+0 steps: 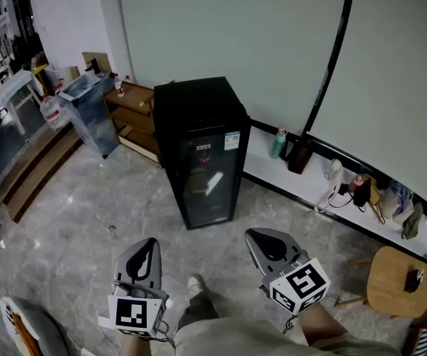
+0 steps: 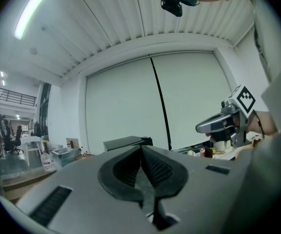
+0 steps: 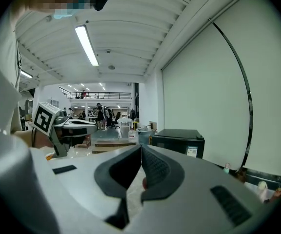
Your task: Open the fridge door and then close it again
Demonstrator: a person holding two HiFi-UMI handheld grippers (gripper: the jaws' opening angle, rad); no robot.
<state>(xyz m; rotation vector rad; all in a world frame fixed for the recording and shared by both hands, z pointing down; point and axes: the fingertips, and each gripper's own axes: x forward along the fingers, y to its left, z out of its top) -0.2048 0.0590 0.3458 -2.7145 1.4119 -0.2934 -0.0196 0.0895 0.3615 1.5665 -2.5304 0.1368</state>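
Observation:
A small black fridge (image 1: 202,150) with a glass door stands shut against the pale wall, ahead of me on the marble floor. It also shows as a dark box beyond the jaws in the left gripper view, fridge (image 2: 127,143), and in the right gripper view, fridge (image 3: 178,140). My left gripper (image 1: 151,243) is held low at the bottom left, shut and empty, well short of the fridge. My right gripper (image 1: 255,237) sits at the bottom right, also shut with nothing in it. Each gripper shows in the other's view: right gripper (image 2: 213,126), left gripper (image 3: 77,126).
A wooden shelf unit (image 1: 136,117) and a clear plastic bin (image 1: 91,110) stand left of the fridge. A low white ledge (image 1: 310,184) with a bottle and clutter runs right of it. A round wooden stool (image 1: 395,280) is at the right; a cushion (image 1: 24,325) lies bottom left.

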